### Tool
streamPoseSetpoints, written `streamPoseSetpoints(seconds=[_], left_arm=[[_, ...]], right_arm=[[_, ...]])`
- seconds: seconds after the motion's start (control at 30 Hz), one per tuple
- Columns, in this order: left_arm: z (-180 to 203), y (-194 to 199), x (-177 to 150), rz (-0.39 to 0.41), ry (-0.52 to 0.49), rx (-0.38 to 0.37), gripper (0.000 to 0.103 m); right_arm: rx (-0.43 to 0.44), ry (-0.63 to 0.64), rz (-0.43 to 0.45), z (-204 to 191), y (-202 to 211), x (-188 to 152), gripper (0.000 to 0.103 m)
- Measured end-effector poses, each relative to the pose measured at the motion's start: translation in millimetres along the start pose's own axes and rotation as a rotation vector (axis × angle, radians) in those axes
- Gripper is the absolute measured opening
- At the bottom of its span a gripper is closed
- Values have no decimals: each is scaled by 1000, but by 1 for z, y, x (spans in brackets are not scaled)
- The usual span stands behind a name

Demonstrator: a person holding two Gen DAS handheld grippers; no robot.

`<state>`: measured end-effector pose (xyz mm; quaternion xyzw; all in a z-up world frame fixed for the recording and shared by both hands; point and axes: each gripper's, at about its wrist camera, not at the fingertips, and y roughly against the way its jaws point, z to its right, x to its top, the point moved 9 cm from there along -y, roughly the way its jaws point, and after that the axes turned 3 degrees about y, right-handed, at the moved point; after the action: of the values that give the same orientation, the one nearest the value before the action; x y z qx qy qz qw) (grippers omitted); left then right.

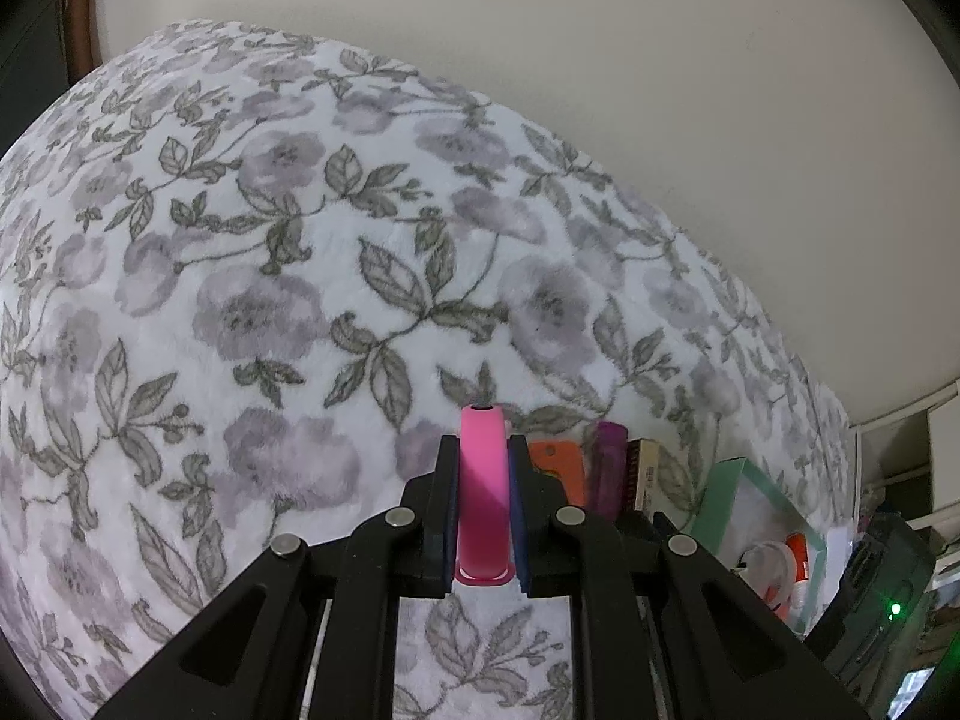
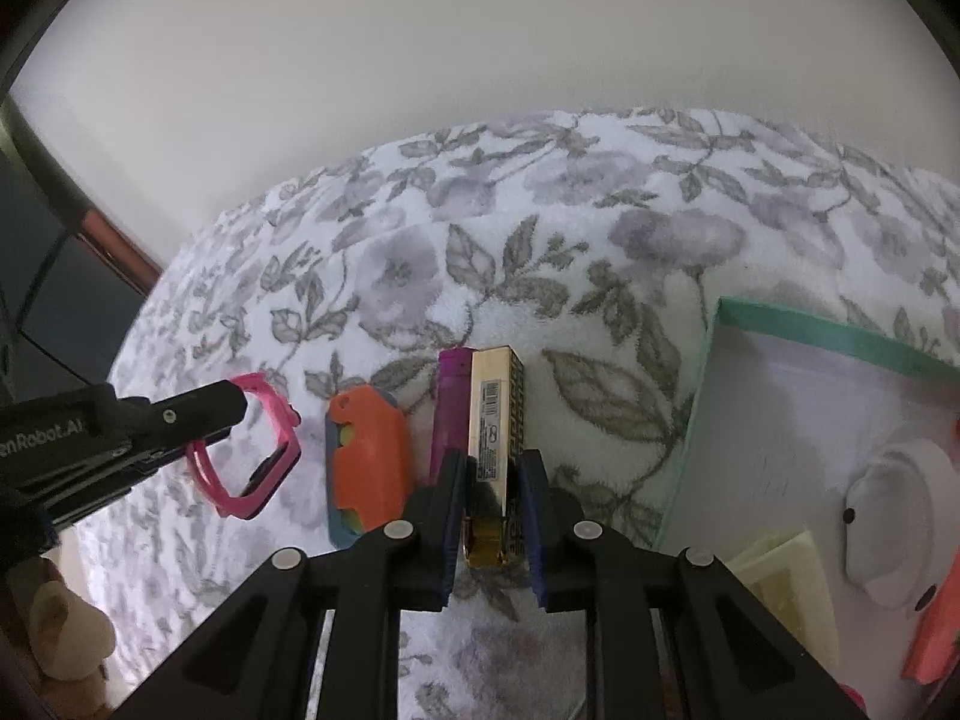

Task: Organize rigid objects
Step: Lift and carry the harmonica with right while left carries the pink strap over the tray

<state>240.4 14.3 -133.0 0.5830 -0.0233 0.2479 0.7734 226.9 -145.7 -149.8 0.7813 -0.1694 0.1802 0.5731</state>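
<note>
My left gripper (image 1: 483, 516) is shut on a pink wristband (image 1: 482, 498), held just above the floral blanket; in the right wrist view the same gripper (image 2: 234, 414) comes in from the left, holding the pink band (image 2: 246, 450). My right gripper (image 2: 493, 516) has its jaws around the near end of a gold box (image 2: 495, 426) that lies on the blanket, with small gaps at the pads. A purple tube (image 2: 451, 408) lies against the box's left side. An orange and blue case (image 2: 366, 456) lies left of that.
A green-rimmed white tray (image 2: 840, 336) at the right holds a white round object (image 2: 894, 516), a cream packet (image 2: 786, 576) and an orange item (image 2: 936, 630). The floral blanket (image 2: 600, 228) covers the surface, with a wall behind.
</note>
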Motion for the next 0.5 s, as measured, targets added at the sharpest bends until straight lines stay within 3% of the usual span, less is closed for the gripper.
streamPoseSetpoints(seconds=[0.3, 0.5], left_arm=[[-1, -11, -5, -26, -4, 15, 15], [1, -2, 0, 8, 3, 6, 15]], right_arm=[[-45, 39, 17, -2, -2, -1, 20], [4, -16, 28, 2, 3, 2, 19]])
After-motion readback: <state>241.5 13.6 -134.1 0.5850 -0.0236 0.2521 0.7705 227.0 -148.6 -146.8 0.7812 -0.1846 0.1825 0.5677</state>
